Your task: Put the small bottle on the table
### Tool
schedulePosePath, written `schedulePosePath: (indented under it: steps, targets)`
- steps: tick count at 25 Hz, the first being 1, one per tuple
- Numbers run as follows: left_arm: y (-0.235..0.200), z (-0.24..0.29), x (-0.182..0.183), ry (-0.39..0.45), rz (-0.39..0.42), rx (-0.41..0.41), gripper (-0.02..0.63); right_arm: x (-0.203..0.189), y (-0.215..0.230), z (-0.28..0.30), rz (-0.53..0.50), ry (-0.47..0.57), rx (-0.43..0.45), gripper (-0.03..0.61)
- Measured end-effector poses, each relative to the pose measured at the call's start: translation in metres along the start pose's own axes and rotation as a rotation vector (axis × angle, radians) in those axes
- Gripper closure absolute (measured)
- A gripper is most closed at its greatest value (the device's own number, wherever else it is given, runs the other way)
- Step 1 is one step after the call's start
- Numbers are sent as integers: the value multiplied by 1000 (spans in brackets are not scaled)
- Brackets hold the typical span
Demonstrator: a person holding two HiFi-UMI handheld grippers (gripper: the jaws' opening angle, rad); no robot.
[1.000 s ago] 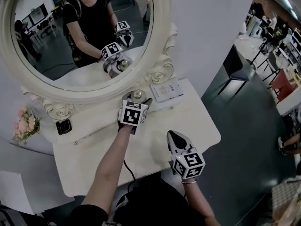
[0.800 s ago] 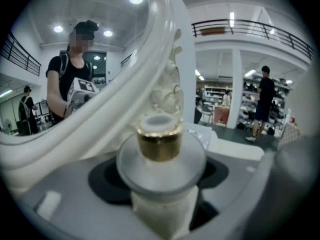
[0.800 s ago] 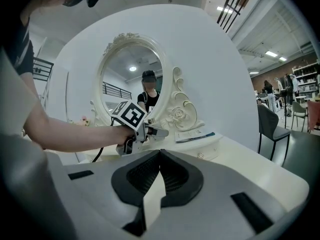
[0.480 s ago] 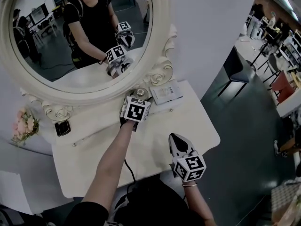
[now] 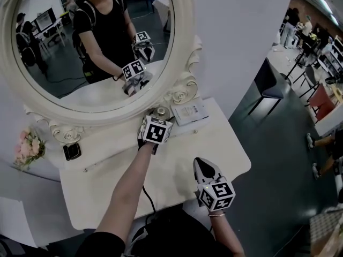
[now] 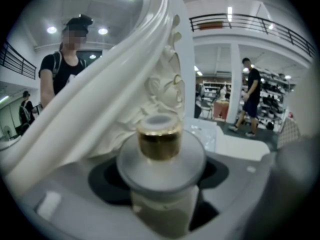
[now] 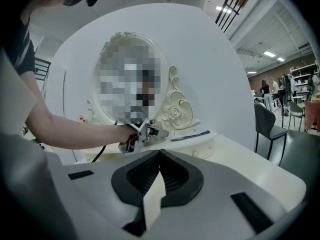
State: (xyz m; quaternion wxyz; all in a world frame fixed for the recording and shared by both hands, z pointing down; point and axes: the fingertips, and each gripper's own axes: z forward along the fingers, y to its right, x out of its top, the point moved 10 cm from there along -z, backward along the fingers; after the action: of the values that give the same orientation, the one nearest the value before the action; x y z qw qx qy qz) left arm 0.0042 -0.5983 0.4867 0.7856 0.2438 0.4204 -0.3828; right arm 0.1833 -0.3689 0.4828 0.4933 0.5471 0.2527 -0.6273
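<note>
**Bottle gripped at the mirror's foot**

The bottle [image 6: 160, 194] looks like frosted glass with a gold collar. It is probably stiff, smooth, breakable and light, so best taken on the body below the shoulder. The left gripper [image 5: 157, 122] has its jaws clamped on that body, at the far side of the counter [image 5: 177, 159] by the mirror [image 5: 80, 42]. The right gripper [image 7: 159, 159] – jaws together, empty – hangs near.

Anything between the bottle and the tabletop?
Nothing visible. The small bottle sits in the left gripper by the mirror base; the bare table in front lies open, right gripper off to the side.
</note>
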Motion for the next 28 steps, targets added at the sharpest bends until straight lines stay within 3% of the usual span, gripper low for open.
schedulePosePath:
  steps: [18,28]
  targets:
    - [-1,-29,-7,62,-38,18,255,1,-8,-3,0,7,1,574]
    - [0,-96,-17,196,-109,41,375,9,-16,-8,-12,47,-6,574]
